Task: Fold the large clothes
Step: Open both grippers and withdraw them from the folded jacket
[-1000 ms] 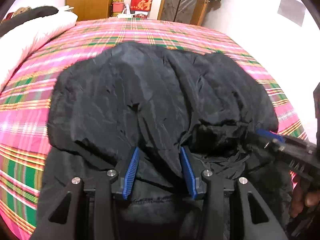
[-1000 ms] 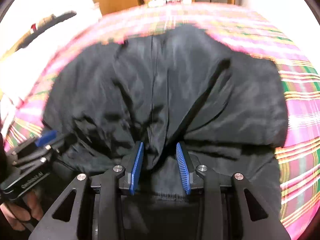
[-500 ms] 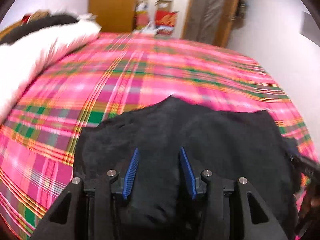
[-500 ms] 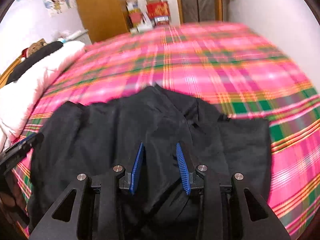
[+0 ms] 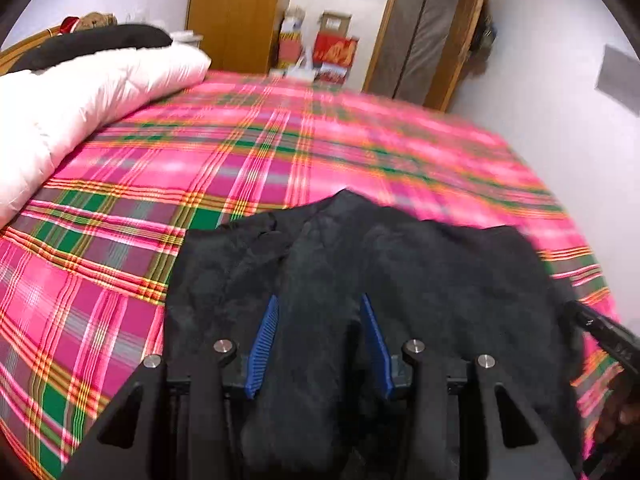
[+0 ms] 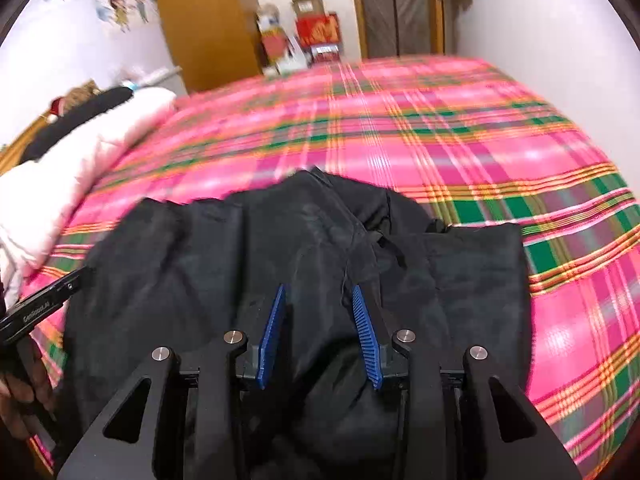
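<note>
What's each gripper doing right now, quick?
Left gripper: shut on the black garment.
Right gripper: shut on the black garment too.

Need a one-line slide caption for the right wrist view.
Right gripper gripping black garment on pink plaid bed.

- The garment lies on the near part of the bed, its far edge about midway across.
- A bunch of it sits between the fingers of the left gripper; another between those of the right gripper.
- The quilt lies along the bed's left side.
- The wardrobe and boxes stand beyond the far edge.
- The door is far right.
</note>
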